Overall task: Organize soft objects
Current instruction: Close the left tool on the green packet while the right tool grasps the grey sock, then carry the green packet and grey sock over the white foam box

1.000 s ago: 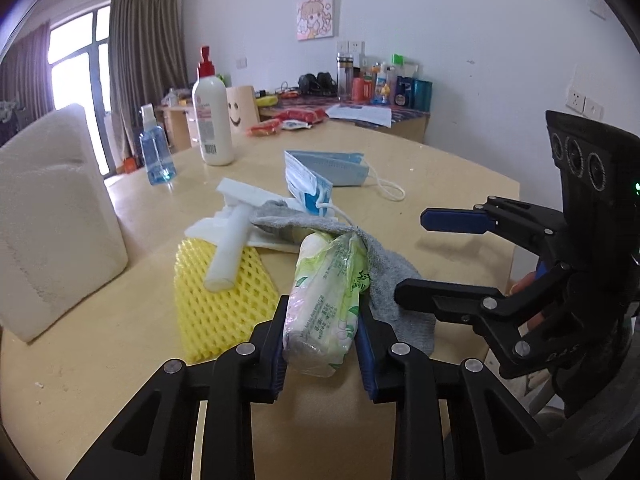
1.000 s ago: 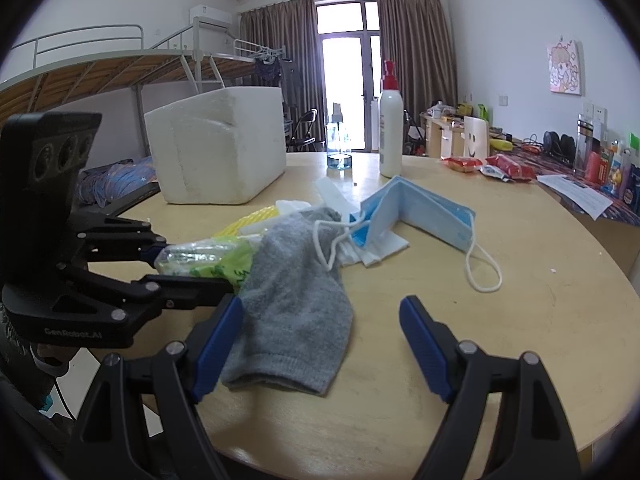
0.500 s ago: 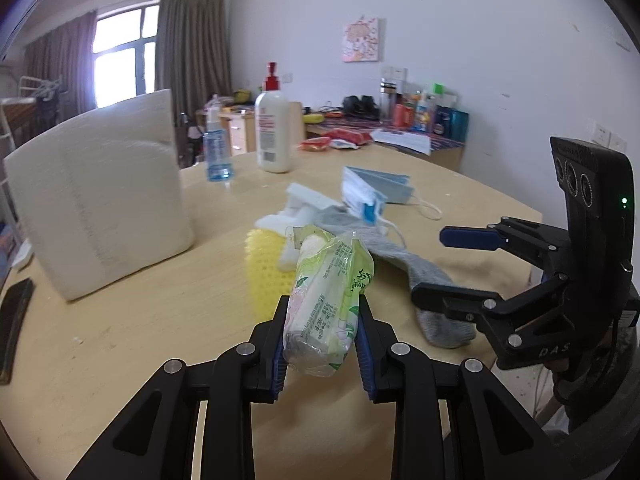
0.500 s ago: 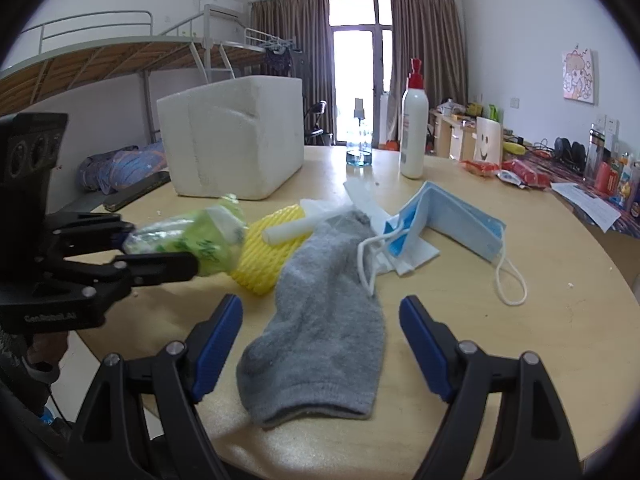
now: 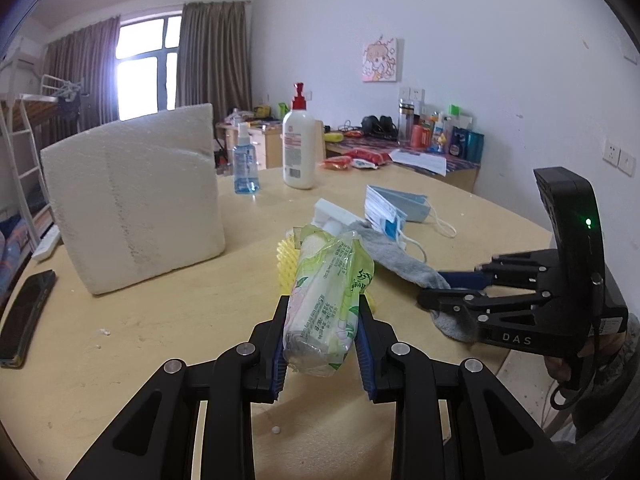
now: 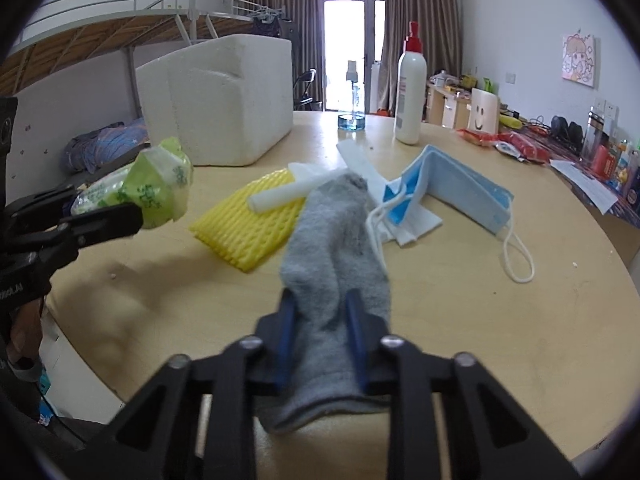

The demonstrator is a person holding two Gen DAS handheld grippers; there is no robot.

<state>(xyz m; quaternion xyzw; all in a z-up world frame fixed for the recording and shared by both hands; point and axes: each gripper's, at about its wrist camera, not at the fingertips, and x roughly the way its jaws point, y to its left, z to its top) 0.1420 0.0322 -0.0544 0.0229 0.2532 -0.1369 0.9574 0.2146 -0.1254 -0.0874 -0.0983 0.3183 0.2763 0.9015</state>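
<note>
The grey sock [image 6: 334, 248] lay lengthwise on the round table [image 6: 500, 320], its near end between the blue pads of the right gripper [image 6: 320, 328]. The jaws were closing on it, the pads already pinching the cloth into a narrow fold. Its far end reached up among the other things: it overlapped a white foam stick [image 6: 288, 196] that lay across a yellow foam net [image 6: 248, 224], and touched the ear loops of a blue face mask [image 6: 460, 196] just to its right.

To the left, the left gripper [image 5: 320, 344] was clamped narrowly on a green tissue pack [image 5: 328, 300], held off the table and apart from the sock.

Farther back stood a white foam box [image 6: 224, 96], a small blue spray bottle [image 6: 352, 96] and a tall white pump bottle [image 6: 410, 92]. A dark phone [image 5: 24, 316] lay at the table's left edge. Nothing covered the sock's near end.
</note>
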